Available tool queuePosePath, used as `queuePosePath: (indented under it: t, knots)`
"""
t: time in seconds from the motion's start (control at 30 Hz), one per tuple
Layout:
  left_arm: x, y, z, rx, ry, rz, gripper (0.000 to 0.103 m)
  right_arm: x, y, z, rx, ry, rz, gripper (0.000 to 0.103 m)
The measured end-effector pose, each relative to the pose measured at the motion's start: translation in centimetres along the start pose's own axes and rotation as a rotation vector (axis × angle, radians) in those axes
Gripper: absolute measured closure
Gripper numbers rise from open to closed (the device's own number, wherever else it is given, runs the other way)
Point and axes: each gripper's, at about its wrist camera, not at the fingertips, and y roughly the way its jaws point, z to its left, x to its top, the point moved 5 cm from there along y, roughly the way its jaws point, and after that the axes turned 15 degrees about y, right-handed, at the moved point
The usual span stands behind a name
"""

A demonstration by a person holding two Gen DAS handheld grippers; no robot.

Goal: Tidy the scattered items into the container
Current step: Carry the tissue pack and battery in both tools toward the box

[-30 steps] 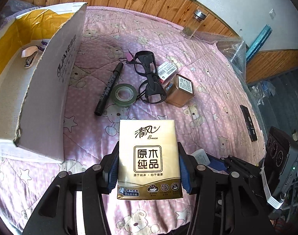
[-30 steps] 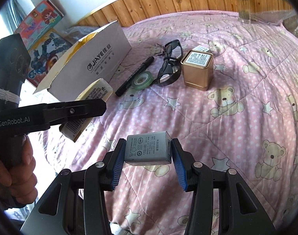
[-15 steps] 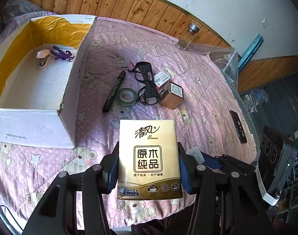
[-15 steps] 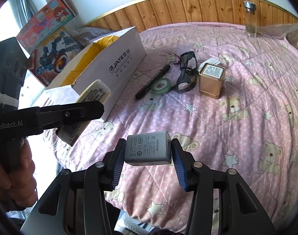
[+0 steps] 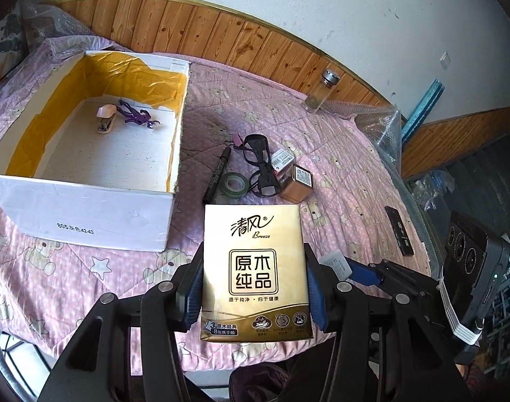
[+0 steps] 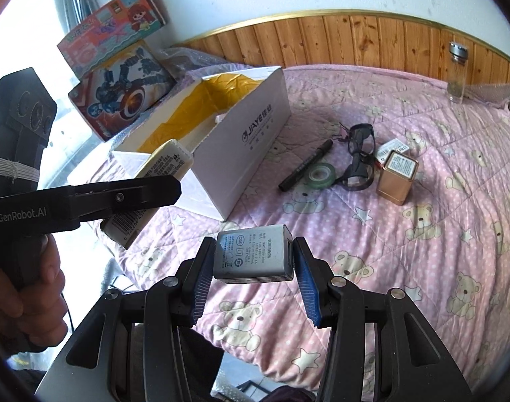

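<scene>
Carrying two items at once, the person is partway through the tidying. The left gripper (image 5: pixel 253 288) is pinching a gold tissue pack (image 5: pixel 253 268) upright between its blue pads, and the right gripper (image 6: pixel 253 276) is clamping a grey power adapter (image 6: pixel 255 256); both are hanging over the pink quilt (image 6: pixel 422 268), short of the white cardboard box (image 5: pixel 87 207). Inside the box a small stapler (image 5: pixel 106 119) and a purple figure (image 5: pixel 135 115) are already lying. Outside it, a black marker (image 5: pixel 218 174), a green tape roll (image 5: pixel 234 184), dark glasses (image 5: pixel 261 167), a copper tin (image 5: pixel 296 184), a small white label box (image 5: pixel 282 160), a glass jar (image 5: pixel 320 90) and a black flat device (image 5: pixel 399 231) are waiting, so most of the work is judged to be ahead. Compared with a second ago, both cameras are sitting higher and further back: the box's floor is now showing in full from the left wrist, while both grips are staying unchanged.
</scene>
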Motion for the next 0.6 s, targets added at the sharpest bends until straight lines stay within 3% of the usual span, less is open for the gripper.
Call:
queuePosePath:
  t: [0.6]
  knots:
    - [1.6, -5.3, 3.8, 0.055, -0.015, -0.089, 0.051, 2.8, -1.5, 5.6, 0.060, -0.093, -0.021, 0.054]
